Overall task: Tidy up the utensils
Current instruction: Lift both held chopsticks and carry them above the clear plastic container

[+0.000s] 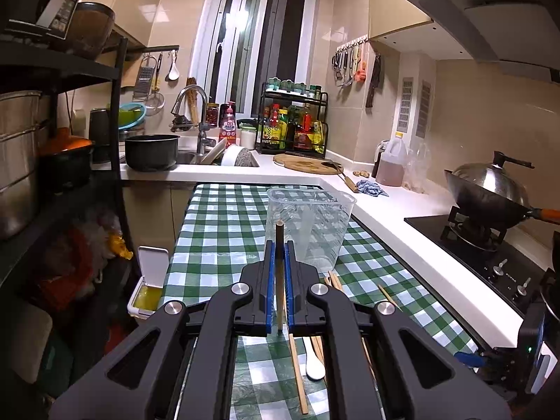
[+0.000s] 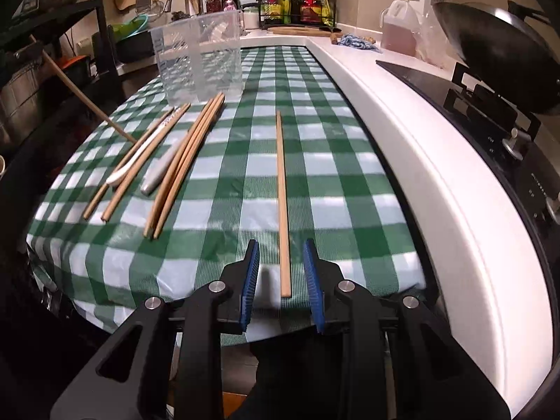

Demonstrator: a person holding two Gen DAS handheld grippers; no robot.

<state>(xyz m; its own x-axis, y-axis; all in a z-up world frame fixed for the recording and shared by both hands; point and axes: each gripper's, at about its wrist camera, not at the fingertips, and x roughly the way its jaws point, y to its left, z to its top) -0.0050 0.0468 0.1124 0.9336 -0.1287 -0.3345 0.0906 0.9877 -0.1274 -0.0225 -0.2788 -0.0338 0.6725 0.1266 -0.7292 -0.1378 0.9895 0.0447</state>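
My left gripper (image 1: pixel 279 245) is clamped on a single wooden chopstick (image 1: pixel 279 273), which stands nearly upright between the blue pads at the centre of that frame, its tip in front of the clear plastic container (image 1: pixel 308 227). My right gripper (image 2: pixel 281 245) has its jaws parted, with a lone chopstick (image 2: pixel 282 203) lying flat on the worktop between the pads, touching neither. The other chopsticks (image 2: pixel 185 164) lie in a loose fan at left centre of the right view, with a white spoon (image 2: pixel 140 155) and a grey-handled utensil (image 2: pixel 157 175) among them; how many sticks overlap I cannot tell. In the left view my gripper's body hides most of that pile. The green checked cloth (image 2: pixel 332 175) covers the worktop; its near edge is cut off behind my right gripper.
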